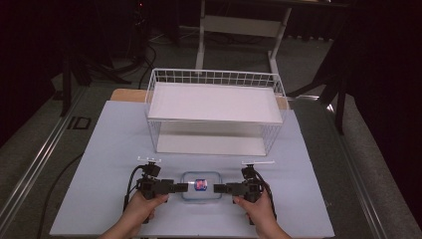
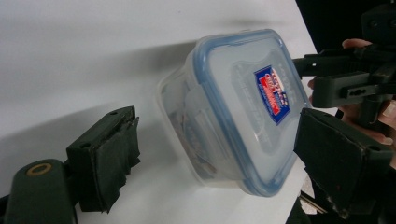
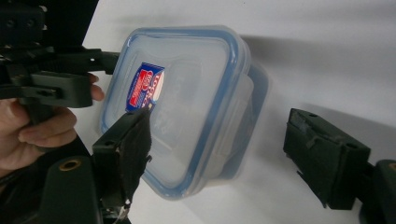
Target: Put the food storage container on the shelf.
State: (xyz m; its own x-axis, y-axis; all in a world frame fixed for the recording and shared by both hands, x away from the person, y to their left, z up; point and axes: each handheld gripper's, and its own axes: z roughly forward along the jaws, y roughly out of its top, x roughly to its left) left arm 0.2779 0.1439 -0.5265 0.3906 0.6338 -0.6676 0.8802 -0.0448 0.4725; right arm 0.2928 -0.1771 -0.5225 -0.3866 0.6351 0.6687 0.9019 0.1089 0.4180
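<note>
Container (image 1: pixel 201 185) sits between released left tongs (image 2: pixel 205 154) and right tongs (image 3: pixel 233 154); contents seemingly visible left.

Clear glossy plastic container (image 2: pixel 233 112), seemingly matt table (image 2: pixel 84 56).

1. The person's left hand (image 1: pixel 145 204) comes in from the bottom edge of the high view and grips the black two-jaw left gripper (image 1: pixel 183 187), which lies level and points to the right.
2. The right hand (image 1: pixel 255 205) mirrors it, holding the black two-jaw right gripper (image 1: pixel 218 188) level and pointing to the left.
3. The two grippers face each other, tips well apart.
4. In the left gripper view, the left jaws stand parted, pads pressing on nothing.
5. In the right gripper view, the right jaws stand parted too, pads likewise free.
</note>
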